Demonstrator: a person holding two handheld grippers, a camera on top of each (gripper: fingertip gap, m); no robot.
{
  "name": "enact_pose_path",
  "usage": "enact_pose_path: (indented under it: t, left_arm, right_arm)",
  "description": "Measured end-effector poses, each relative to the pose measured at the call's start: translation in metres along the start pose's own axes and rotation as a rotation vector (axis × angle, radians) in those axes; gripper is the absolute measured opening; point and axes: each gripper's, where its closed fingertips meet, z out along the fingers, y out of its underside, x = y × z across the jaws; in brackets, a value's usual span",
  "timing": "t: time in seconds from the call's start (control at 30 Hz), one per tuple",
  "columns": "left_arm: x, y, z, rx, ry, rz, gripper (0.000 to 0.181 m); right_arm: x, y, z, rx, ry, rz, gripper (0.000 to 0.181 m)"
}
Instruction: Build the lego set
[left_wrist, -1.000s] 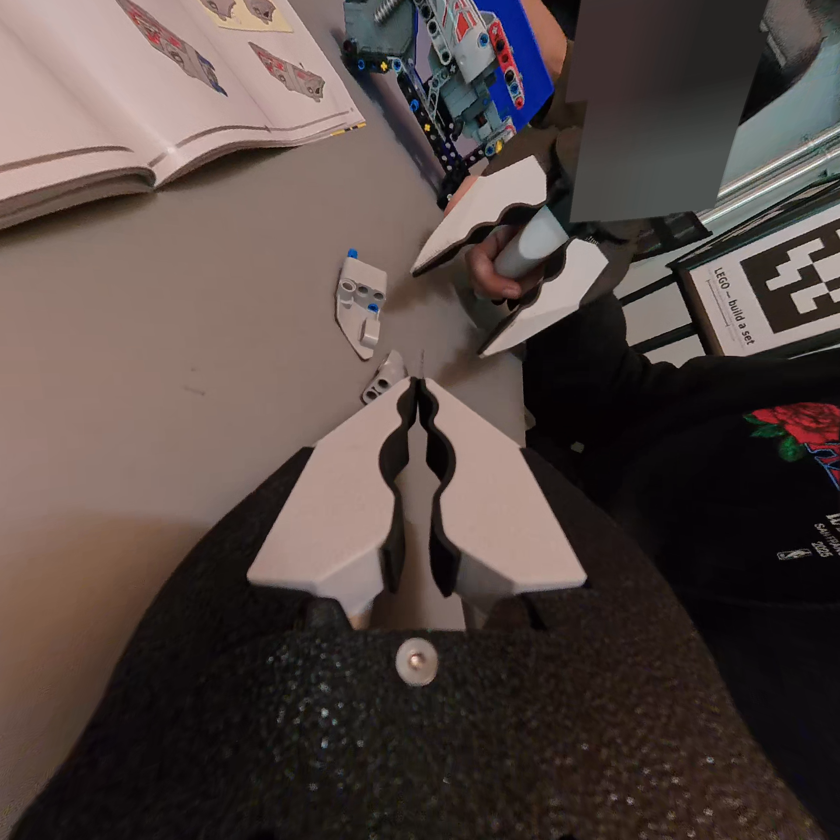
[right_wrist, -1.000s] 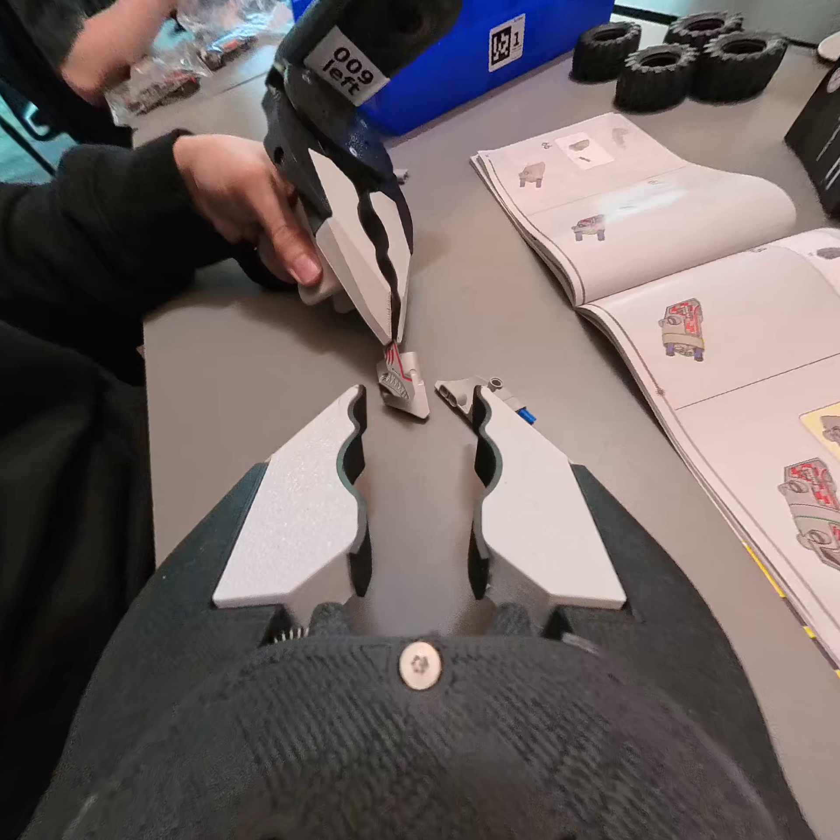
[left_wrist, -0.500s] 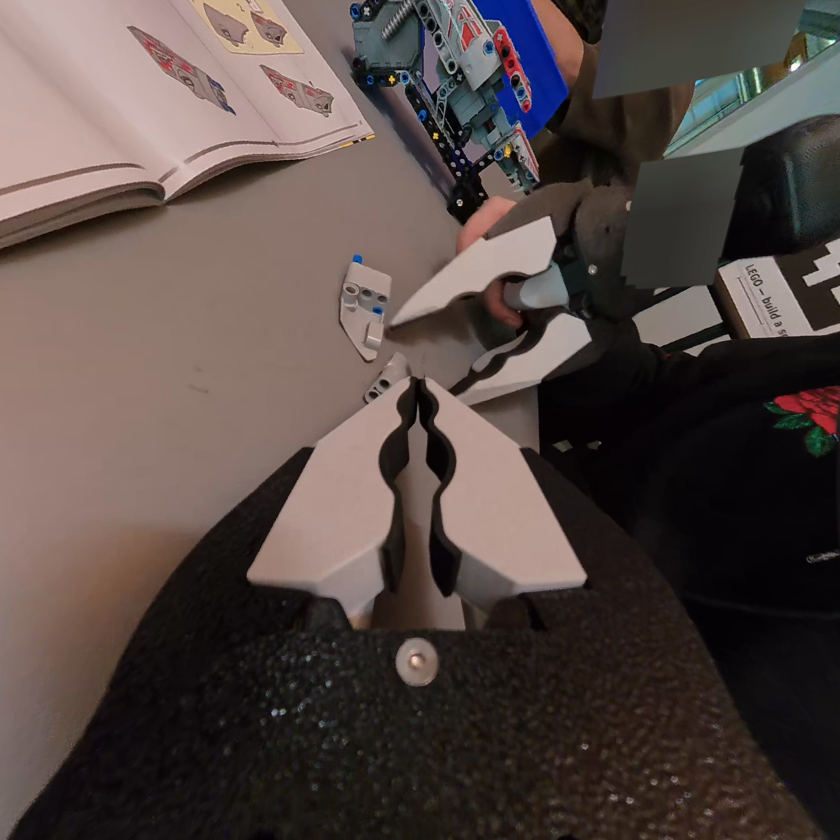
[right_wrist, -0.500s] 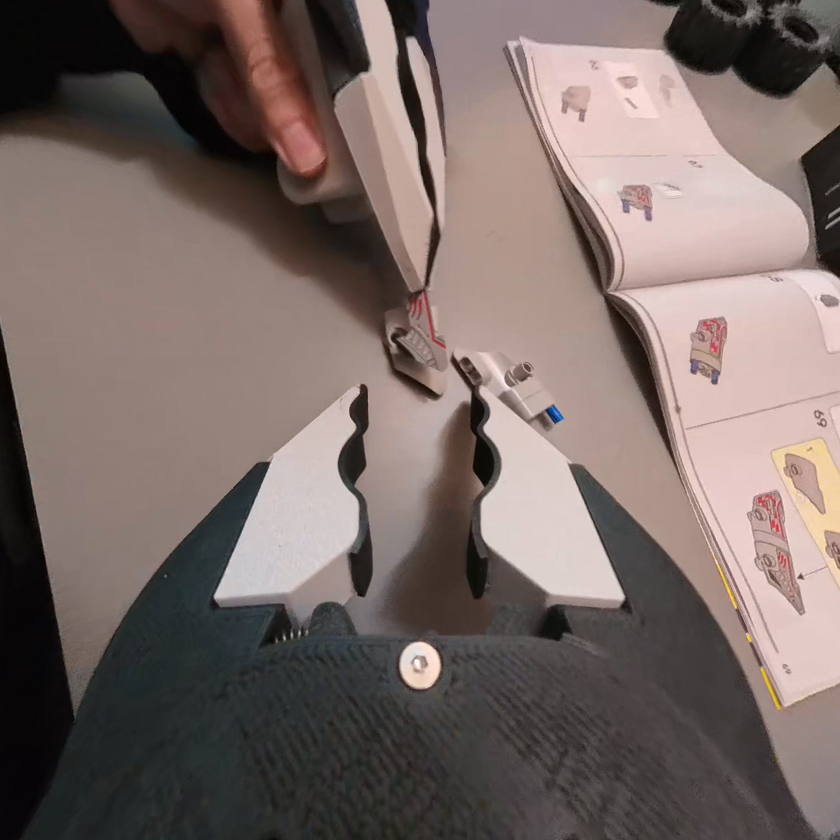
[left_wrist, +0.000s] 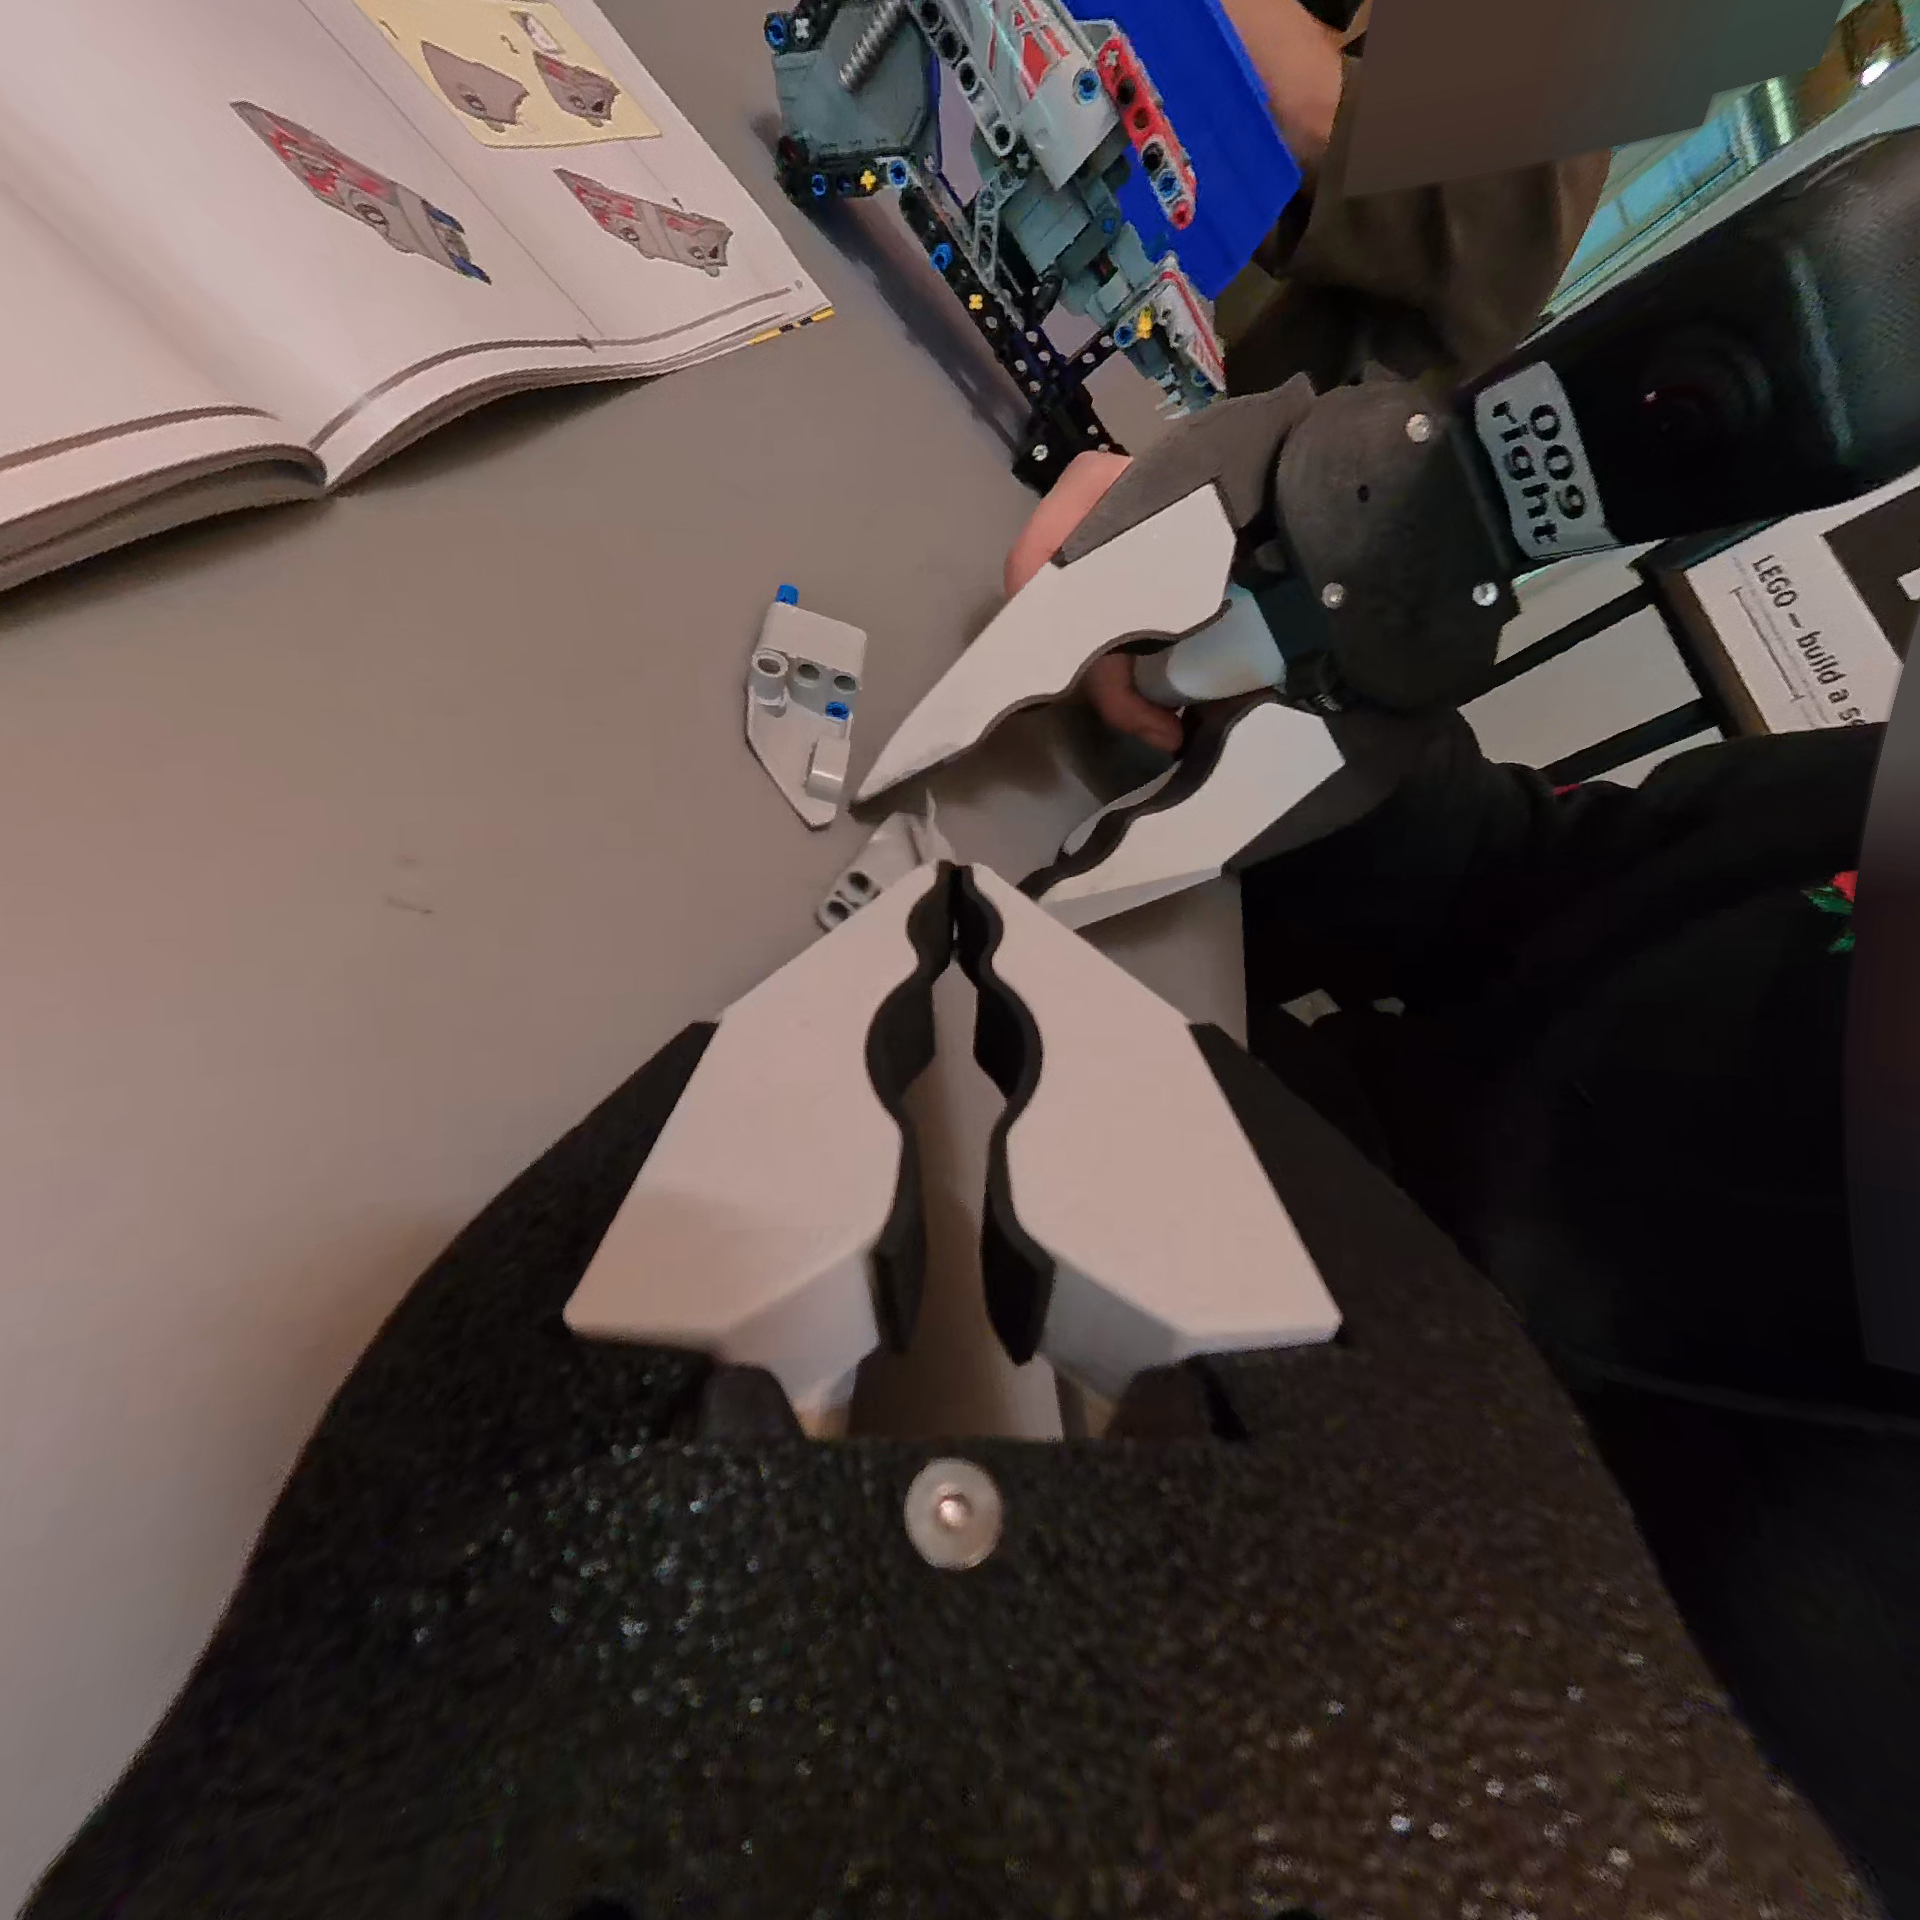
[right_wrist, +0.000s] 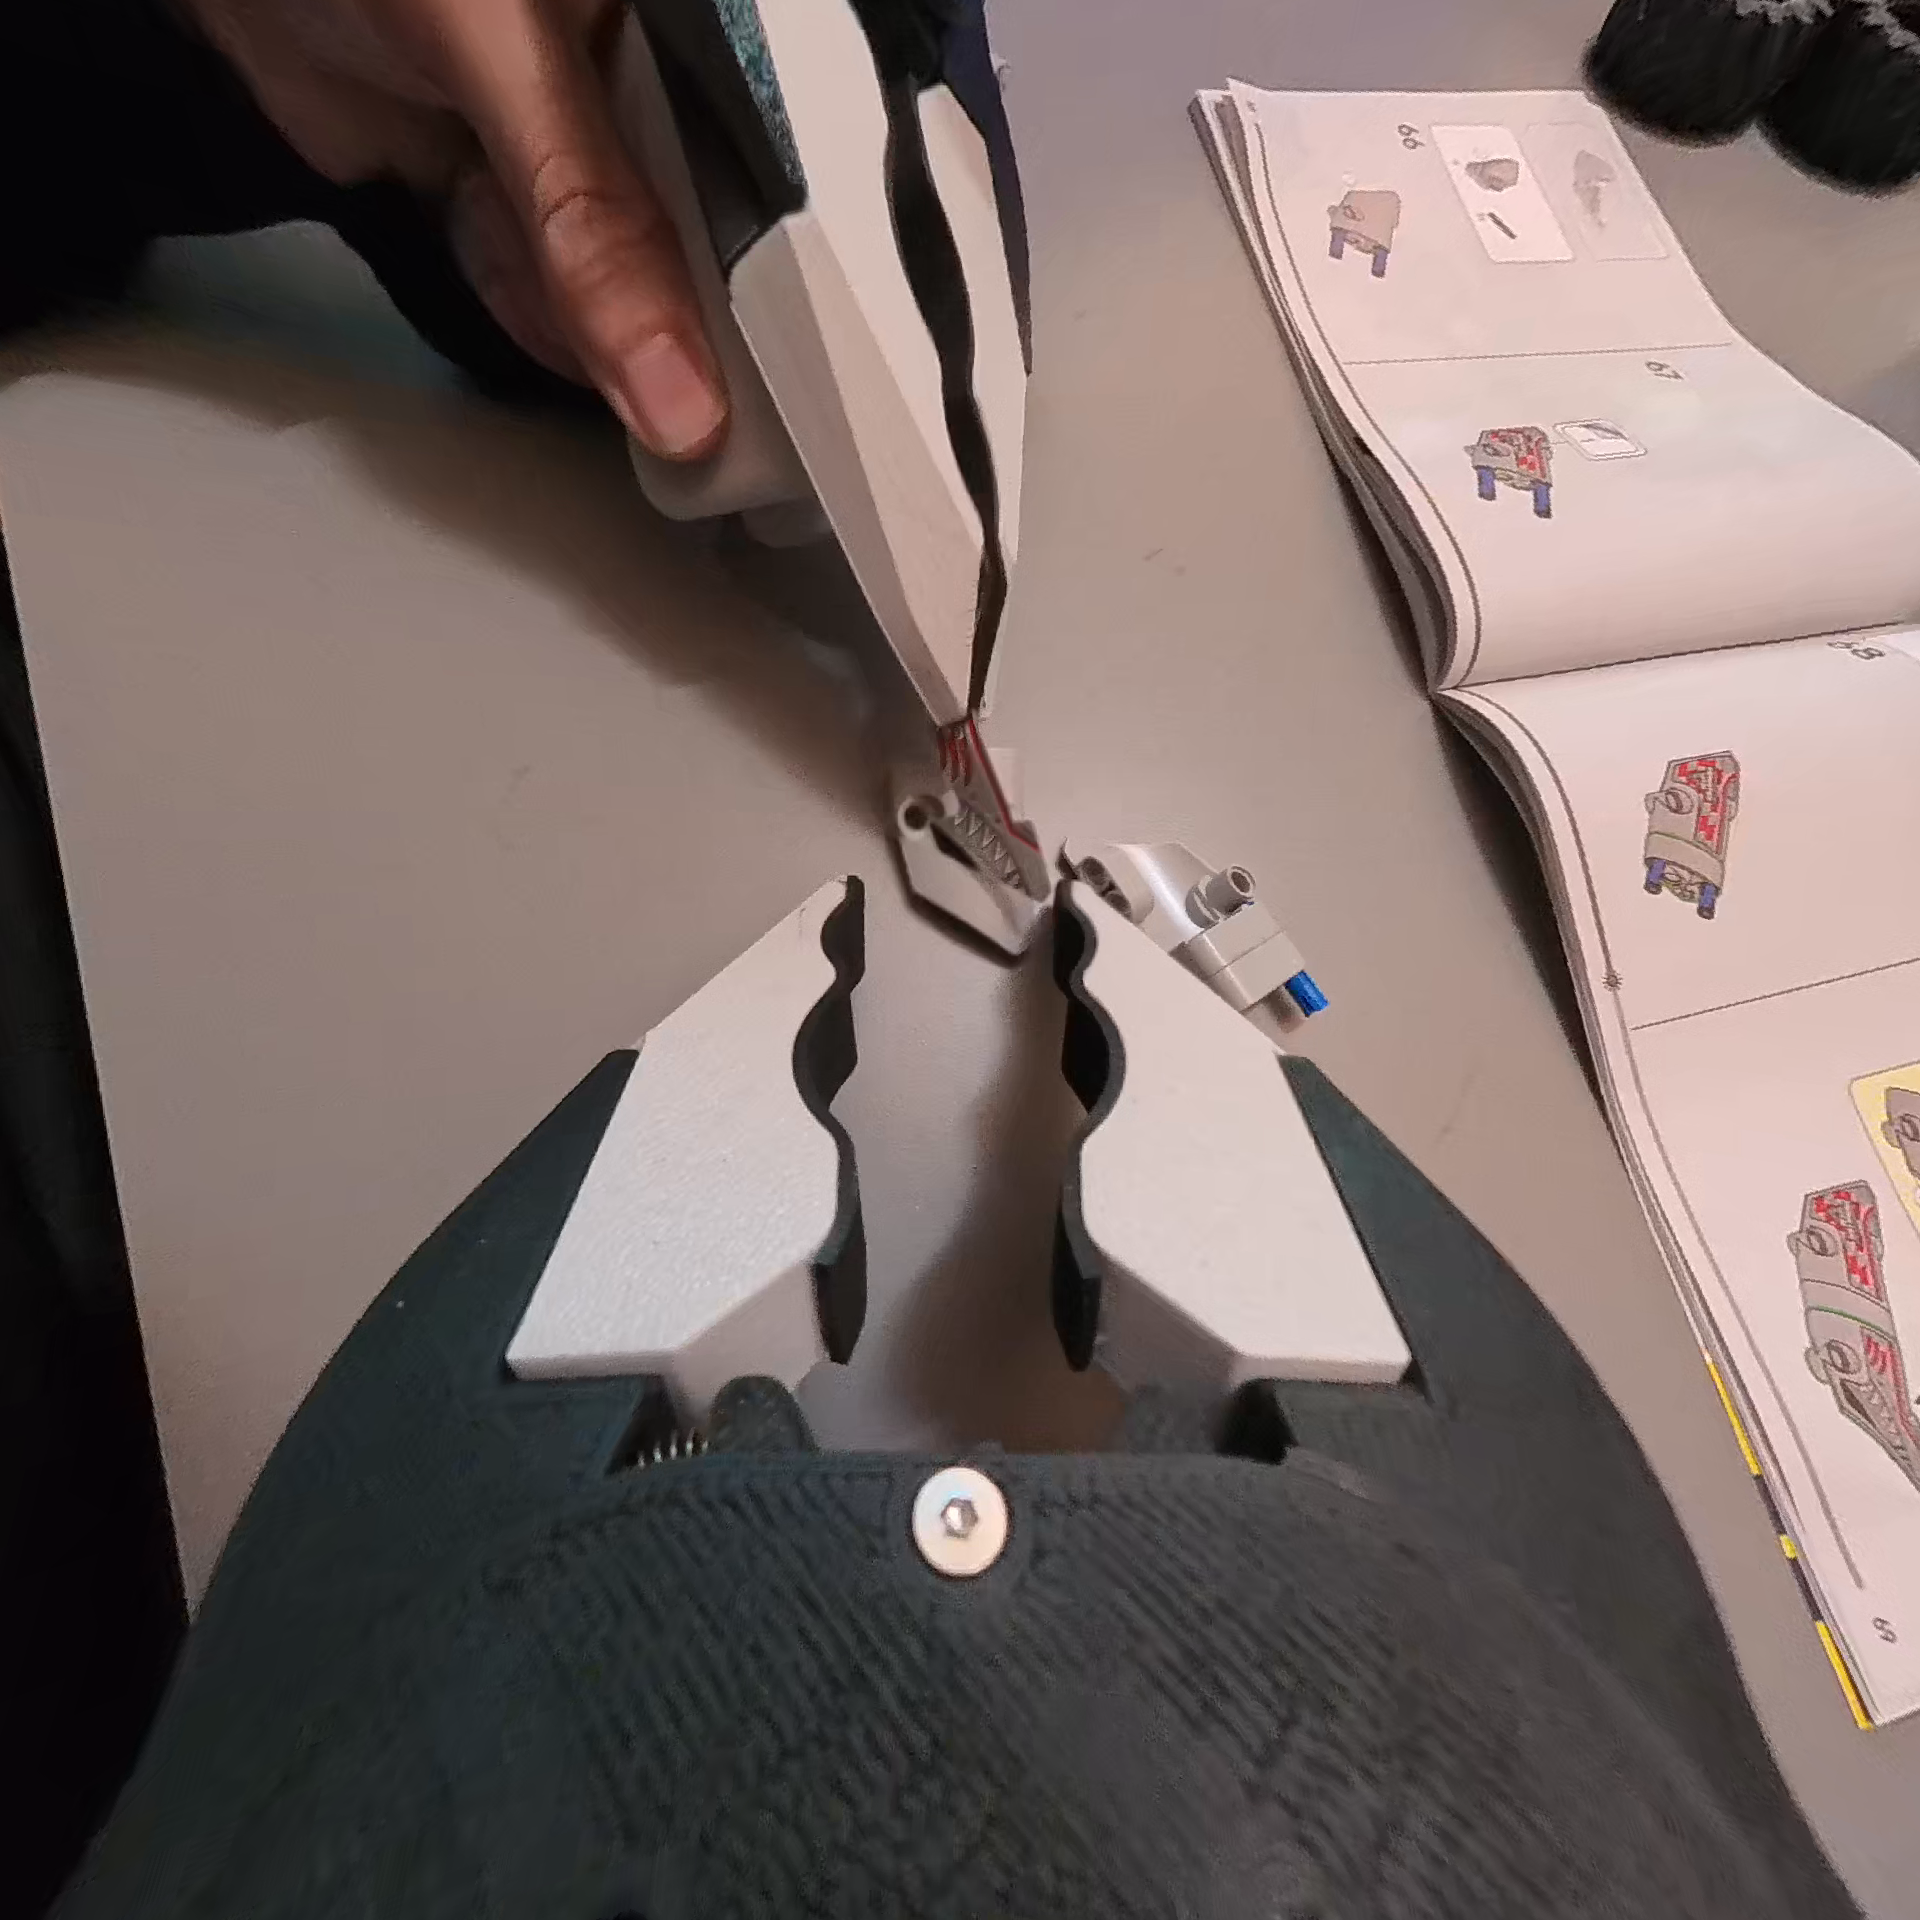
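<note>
In the right wrist view, the right tongs (right_wrist: 956, 904) stand spread just above the grey table (right_wrist: 416, 790), with nothing between their fingers. Just beyond their tips sits a small grey panel piece with red markings (right_wrist: 961, 862), and the left tongs (right_wrist: 975, 717), coming down from the far side, are pressed together on its far edge and pinch it; a hand (right_wrist: 499, 197) grips their body at upper left. Just right of that piece, close against the right finger of the right tongs, lies a second light grey piece with a blue pin (right_wrist: 1195, 925). Farther right, an open instruction booklet (right_wrist: 1662, 727) spreads along the table edge, and black tyres (right_wrist: 1756, 62) sit at the far right corner. In the left wrist view, the left tongs (left_wrist: 951, 878) show their tips closed, with a bit of the gripped grey piece (left_wrist: 868, 878) peeking out at the tips. Just beyond lies the light grey piece with blue pins (left_wrist: 805, 707), flat on the table (left_wrist: 416, 935), and the right tongs (left_wrist: 977, 821) reach in from the right, spread, one tip near that piece. Far off stand the partly built grey, red and black lego model (left_wrist: 1018, 208) before a blue bin (left_wrist: 1216, 135), with the booklet (left_wrist: 312, 260) at far left.
</note>
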Motion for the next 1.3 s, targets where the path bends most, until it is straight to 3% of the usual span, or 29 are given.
enact_pose_path:
  t: [0.1, 0.23, 0.3, 0.43, 0.6, 0.7, 0.83, 0.97, 1.03, 1.17, 1.3]
  left_arm:
    - [0.009, -0.004, -0.002, 0.042, 0.053, -0.003, 0.000]
    - [0.012, -0.005, -0.003, 0.055, 0.082, -0.015, 0.000]
    - [0.011, -0.006, -0.004, 0.063, 0.080, -0.017, 0.000]
    - [0.012, -0.006, -0.005, 0.066, 0.065, 0.005, 0.000]
    - [0.016, -0.005, -0.007, 0.067, 0.093, 0.014, 0.000]
    - [0.017, 0.001, -0.007, 0.029, 0.079, 0.046, 0.000]
    - [0.019, 0.012, -0.010, -0.036, 0.072, 0.117, 0.000]
    - [0.029, 0.022, -0.012, -0.091, 0.123, 0.184, 0.000]
    - [0.033, 0.026, -0.012, -0.113, 0.136, 0.224, 0.000]
    - [0.042, 0.033, -0.014, -0.145, 0.163, 0.325, 0.000]
    - [0.047, 0.049, -0.015, -0.222, 0.142, 0.525, 0.000]
  right_arm:
    - [-0.003, -0.001, 0.000, 0.002, 0.000, -0.025, 0.028]
    - [0.005, -0.003, 0.002, 0.005, 0.065, -0.034, 0.033]
    - [0.002, -0.003, 0.002, 0.003, 0.038, -0.025, 0.030]
    - [-0.016, 0.001, -0.003, -0.002, -0.093, 0.092, 0.050]
    - [-0.004, -0.004, -0.004, 0.031, -0.052, 0.190, 0.044]
    - [-0.008, -0.007, -0.004, 0.043, -0.086, 0.112, 0.046]
    - [-0.004, 0.014, -0.021, -0.065, -0.119, -0.004, 0.038]
    - [0.019, -0.020, -0.039, 0.151, -0.141, 0.229, 0.010]
    - [0.011, -0.032, -0.035, 0.210, -0.241, 0.315, 0.013]
    - [-0.002, -0.016, -0.013, 0.048, -0.302, 0.302, 0.032]
    - [-0.012, -0.022, -0.010, 0.051, -0.361, 0.335, 0.036]
